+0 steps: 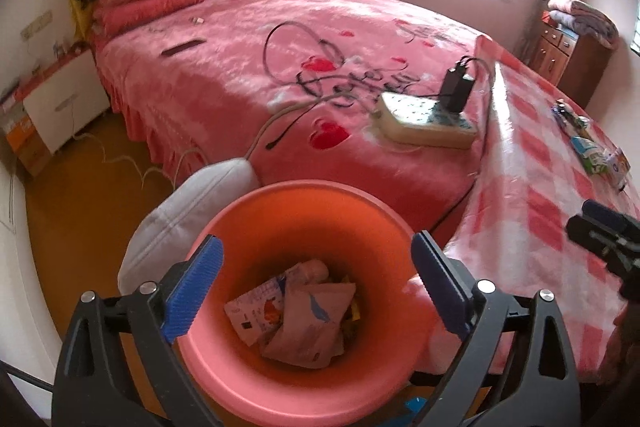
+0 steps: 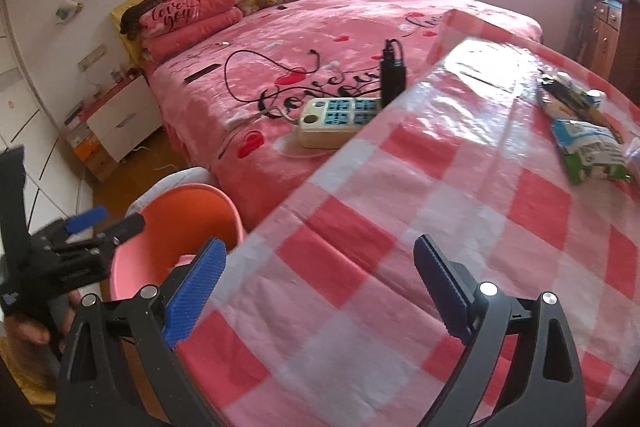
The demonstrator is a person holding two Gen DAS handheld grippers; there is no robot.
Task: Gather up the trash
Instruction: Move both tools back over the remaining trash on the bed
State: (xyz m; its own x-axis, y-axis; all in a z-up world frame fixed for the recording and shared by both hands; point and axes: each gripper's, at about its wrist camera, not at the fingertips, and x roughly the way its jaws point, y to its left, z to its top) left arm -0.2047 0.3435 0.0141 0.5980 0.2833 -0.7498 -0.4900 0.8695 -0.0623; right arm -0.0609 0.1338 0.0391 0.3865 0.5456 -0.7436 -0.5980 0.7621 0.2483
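Left tool (image 1: 316,285) agape over bin (image 1: 240,379); bin's base hidden.

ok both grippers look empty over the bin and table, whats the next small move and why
Probably send the open right gripper across the checked table toward the wrappers at its far right. The bin already holds trash, those wrappers are still out, and the left gripper hangs open over the bin.
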